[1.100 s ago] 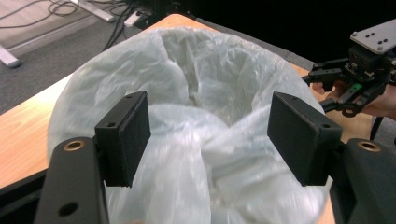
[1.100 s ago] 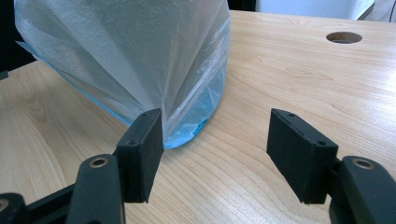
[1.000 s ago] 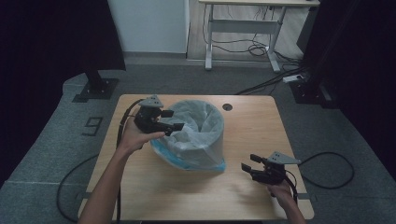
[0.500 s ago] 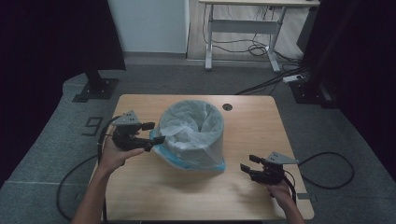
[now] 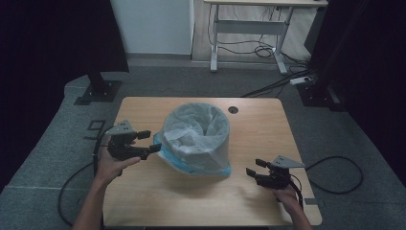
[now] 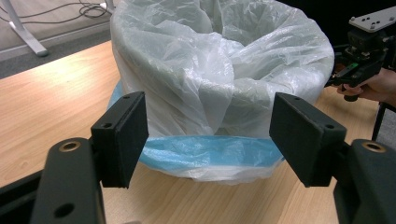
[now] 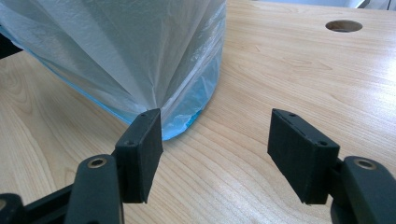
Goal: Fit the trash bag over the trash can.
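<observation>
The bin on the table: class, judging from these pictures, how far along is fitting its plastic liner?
Looks done: the white liner sits inside the blue bin and is folded over its rim, draping down the sides. In hand: nothing; the left gripper and right gripper are both open, apart from the bin. Possibly left: tidying the loose plastic that bunches near the base on the table.

Blue bin (image 5: 191, 163), translucent white liner (image 5: 196, 132)
</observation>
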Demonstrator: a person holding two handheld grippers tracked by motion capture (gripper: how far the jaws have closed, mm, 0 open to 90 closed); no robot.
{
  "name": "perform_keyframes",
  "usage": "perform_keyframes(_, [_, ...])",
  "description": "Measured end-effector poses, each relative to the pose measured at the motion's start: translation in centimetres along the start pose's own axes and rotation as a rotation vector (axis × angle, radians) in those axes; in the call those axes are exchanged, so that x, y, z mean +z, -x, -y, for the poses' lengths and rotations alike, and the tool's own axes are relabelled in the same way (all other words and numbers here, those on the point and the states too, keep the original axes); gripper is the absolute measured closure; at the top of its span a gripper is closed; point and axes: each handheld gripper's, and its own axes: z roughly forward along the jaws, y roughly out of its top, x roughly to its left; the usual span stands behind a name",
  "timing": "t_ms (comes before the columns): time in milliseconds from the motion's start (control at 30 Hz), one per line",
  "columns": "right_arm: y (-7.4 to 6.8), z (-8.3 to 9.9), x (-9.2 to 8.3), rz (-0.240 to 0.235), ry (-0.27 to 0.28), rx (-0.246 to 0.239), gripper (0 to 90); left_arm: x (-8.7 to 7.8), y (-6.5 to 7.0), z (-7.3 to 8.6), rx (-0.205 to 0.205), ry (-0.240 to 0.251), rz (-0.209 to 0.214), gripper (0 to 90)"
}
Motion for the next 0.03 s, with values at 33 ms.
perform_keyframes(33, [-0.01,-0.02,0.05,0.005,-0.003,-0.001,34.0,0.0,0.0,0.07,-0.001,-0.001,-0.002,28.0])
